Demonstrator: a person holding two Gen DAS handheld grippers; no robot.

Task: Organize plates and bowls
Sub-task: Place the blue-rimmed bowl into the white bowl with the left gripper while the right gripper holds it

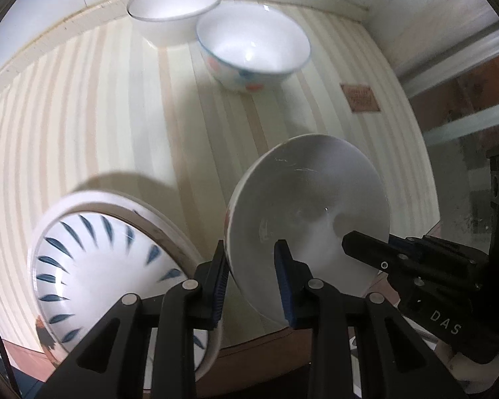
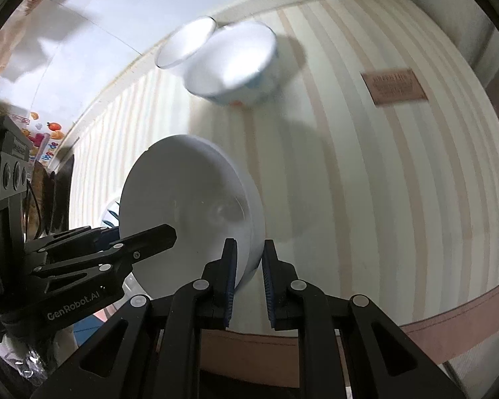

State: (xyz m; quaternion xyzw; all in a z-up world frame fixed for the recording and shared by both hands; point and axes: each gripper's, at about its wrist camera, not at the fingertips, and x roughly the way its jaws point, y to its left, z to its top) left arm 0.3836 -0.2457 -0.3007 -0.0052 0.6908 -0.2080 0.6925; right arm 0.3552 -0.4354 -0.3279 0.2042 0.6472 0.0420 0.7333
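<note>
A white bowl (image 1: 306, 206) is held tilted above the striped table between both grippers. My left gripper (image 1: 252, 249) straddles its near rim, one finger outside and one inside. My right gripper (image 2: 249, 249) straddles the opposite rim (image 2: 252, 232); it also shows at right in the left wrist view (image 1: 382, 252). A blue-leaf patterned bowl (image 1: 99, 266) sits in a white plate (image 1: 169, 232) at the near left. A plain white bowl (image 1: 173, 3) and a white bowl with red and blue marks (image 1: 252, 50) stand at the far side.
The striped tablecloth (image 1: 116, 116) covers the table; its brown front edge (image 2: 449, 316) runs near the grippers. A brown label (image 1: 361, 97) lies at the right. A white wall rises behind the bowls. Clutter stands beyond the left edge in the right wrist view (image 2: 43, 139).
</note>
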